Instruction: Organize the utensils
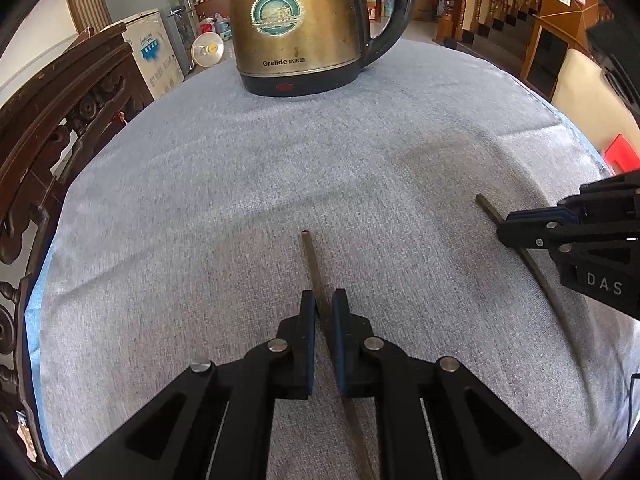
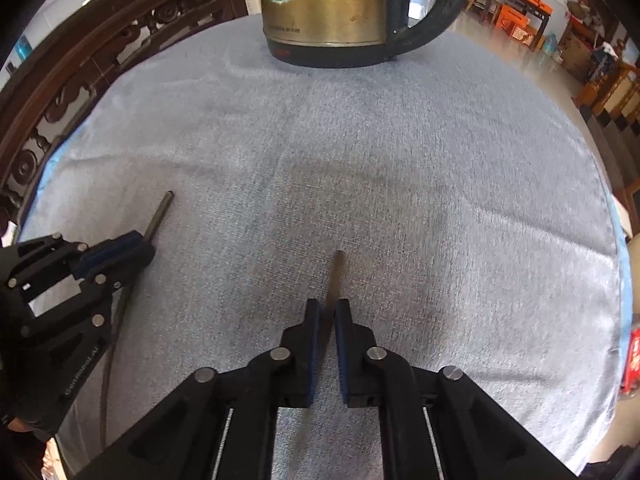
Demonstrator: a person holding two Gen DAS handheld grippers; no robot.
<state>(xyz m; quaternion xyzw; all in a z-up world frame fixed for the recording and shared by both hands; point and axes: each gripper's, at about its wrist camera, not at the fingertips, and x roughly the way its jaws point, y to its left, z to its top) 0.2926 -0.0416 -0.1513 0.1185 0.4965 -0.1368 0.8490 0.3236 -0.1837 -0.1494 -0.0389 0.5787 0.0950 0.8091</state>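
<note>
Two dark chopsticks are held over the grey-blue cloth (image 1: 200, 200). My left gripper (image 1: 323, 300) is shut on one chopstick (image 1: 310, 258), whose end sticks out past the fingertips. My right gripper (image 2: 327, 308) is shut on the other chopstick (image 2: 336, 276). In the left wrist view the right gripper (image 1: 505, 232) grips its chopstick (image 1: 486, 206) at the right. In the right wrist view the left gripper (image 2: 140, 246) grips its chopstick (image 2: 160, 214) at the left. The two chopsticks are apart and roughly parallel.
A brass electric kettle (image 1: 304, 28) with a black handle stands at the far side of the cloth and also shows in the right wrist view (image 2: 336, 8). A carved dark wooden chair (image 1: 60, 120) borders the left edge.
</note>
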